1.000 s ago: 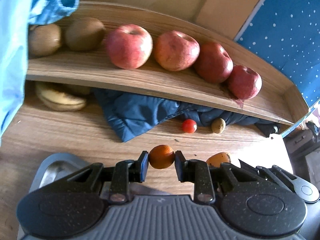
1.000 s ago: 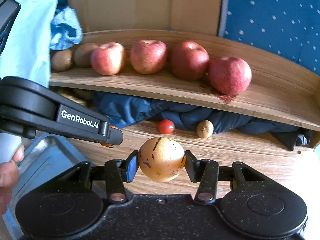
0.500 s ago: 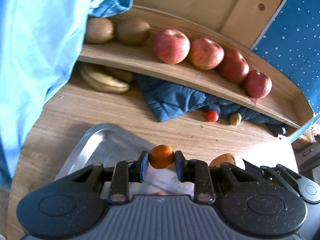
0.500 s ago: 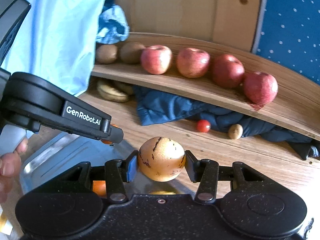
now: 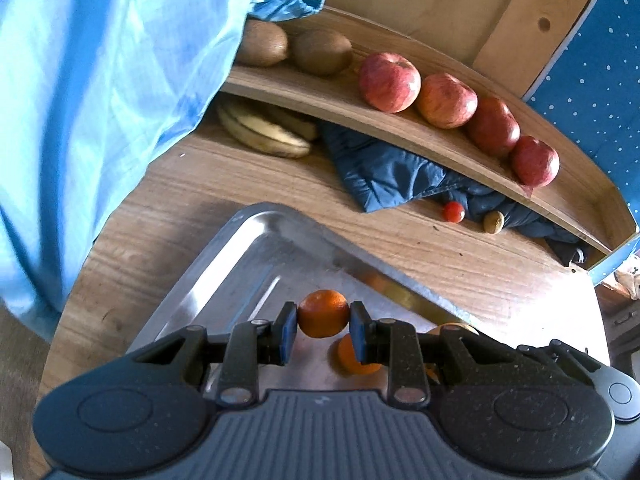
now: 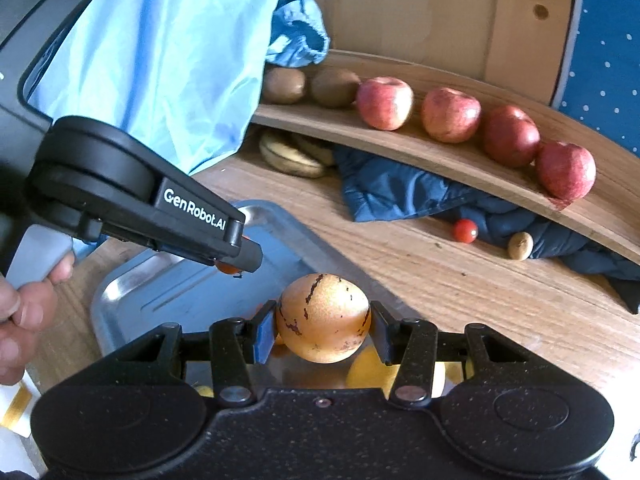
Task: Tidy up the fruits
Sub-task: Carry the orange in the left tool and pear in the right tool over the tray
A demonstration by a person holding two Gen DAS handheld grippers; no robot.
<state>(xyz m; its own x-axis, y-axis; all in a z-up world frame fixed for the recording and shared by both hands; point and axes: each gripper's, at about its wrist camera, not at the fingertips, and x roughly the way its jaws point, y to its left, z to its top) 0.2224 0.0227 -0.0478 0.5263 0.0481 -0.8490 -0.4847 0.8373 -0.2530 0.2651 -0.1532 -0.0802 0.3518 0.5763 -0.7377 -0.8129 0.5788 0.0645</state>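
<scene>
A small orange (image 5: 323, 313) was pinched by the left gripper (image 5: 323, 330) above the metal tray (image 5: 224, 264). A spotted pear (image 6: 322, 317) was pinched by the right gripper (image 6: 322, 330), also over the tray, just beside.

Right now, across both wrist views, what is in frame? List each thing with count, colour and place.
Apples: four, red, in a row on the curved wooden shelf.
Kiwis: two, brown, at the shelf's left end.
Bananas: a bunch, yellow-brown, under the shelf.
Cloth: one, dark blue, under the shelf.
Cherry tomato: one, red, on the table by the cloth.
Small brown fruit: one, beside the tomato.
Tray: one, metal, on the table.
Orange: one, in the left claw.
Pear: one, speckled yellow, in the right claw.
Hand: one, on the left handle.
</scene>
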